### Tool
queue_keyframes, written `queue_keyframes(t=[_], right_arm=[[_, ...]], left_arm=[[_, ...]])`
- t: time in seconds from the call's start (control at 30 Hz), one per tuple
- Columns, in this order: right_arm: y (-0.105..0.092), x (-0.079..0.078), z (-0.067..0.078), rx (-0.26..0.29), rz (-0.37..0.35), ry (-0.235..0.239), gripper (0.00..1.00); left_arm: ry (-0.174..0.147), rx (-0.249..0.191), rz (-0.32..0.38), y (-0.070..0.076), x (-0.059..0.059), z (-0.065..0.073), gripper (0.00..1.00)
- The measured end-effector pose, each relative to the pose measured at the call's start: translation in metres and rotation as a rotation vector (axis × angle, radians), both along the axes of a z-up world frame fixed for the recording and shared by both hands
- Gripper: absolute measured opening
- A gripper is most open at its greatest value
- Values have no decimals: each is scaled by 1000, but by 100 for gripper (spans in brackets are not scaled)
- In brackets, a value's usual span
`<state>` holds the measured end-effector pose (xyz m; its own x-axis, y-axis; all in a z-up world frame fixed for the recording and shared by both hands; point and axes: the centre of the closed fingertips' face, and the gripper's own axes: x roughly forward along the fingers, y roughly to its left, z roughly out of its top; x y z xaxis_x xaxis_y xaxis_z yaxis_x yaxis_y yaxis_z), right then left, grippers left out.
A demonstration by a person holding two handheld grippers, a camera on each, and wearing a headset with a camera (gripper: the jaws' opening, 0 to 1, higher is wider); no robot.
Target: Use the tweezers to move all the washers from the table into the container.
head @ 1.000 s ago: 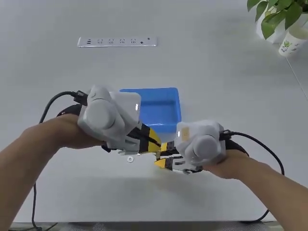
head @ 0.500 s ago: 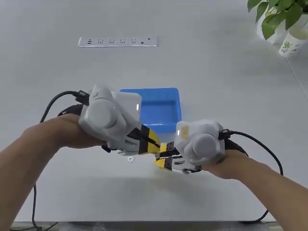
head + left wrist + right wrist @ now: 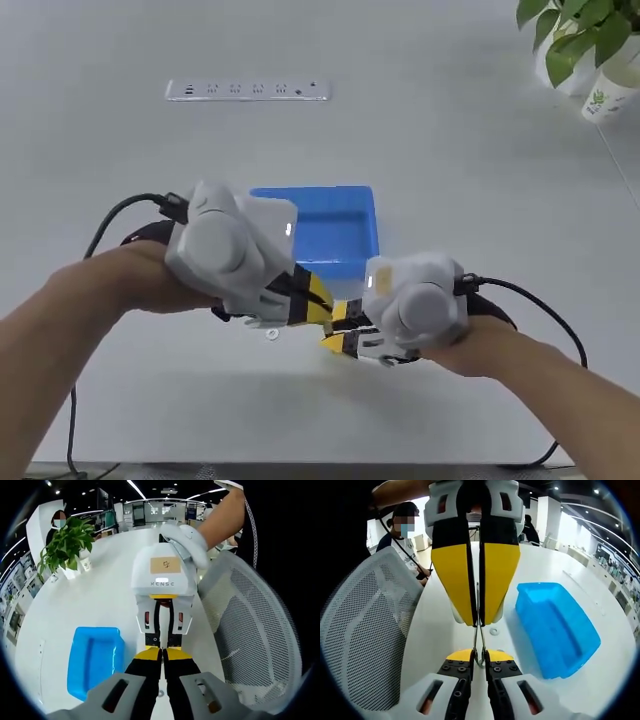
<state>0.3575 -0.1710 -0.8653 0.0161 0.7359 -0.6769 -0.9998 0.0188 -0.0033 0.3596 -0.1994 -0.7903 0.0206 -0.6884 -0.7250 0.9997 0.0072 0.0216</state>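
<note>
1. The room is an open hall with rows of ceiling lights [image 3: 140, 489]. A white mesh chair [image 3: 365, 630] stands close behind the work.
2. The work is carried by a plain white bench [image 3: 450, 150]. A white power strip [image 3: 247, 91] lies at its far side, and a green potted plant [image 3: 575, 40] stands in the far right corner, both well apart from the work.
3. A blue rectangular plastic container [image 3: 320, 190] is placed in the middle of the bench, just beyond the two tools. Its inside looks bare.
4. The left tool [image 3: 163, 656] and the right tool [image 3: 479, 656] are held tip to tip, almost touching, in front of the near wall of the container.
5. A pair of thin metal tweezers [image 3: 478, 635] is seen between them in the right gripper view. The jaws of the right tool are drawn together on one end of it. The yellow jaws of the left tool appear closed on the other part, with hardly a gap left.
6. The long axis of the tweezers runs from one tool to the other, about parallel to the near wall of the container.
7. One small round metal washer [image 3: 494, 631] lies flat on the bench, outside the container. In the right gripper view it is just beside the tweezers, on the container's side, below the tips of the left tool. The left tool is judged to be the nearer one. For the pick, the tweezers would probably have to be tilted down and brought sideways to it.
</note>
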Motion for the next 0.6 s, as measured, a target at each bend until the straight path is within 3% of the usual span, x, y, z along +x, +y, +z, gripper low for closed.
queue_keyframes(t=[0.27,0.6], right_arm=[[1,-3,6,2,12,-12,10],[-1,-2,22,16,18,-38,10]], left_arm=[[6,4,-1,2,-3,4,5],[-6,0,9,3,-3,21,5]])
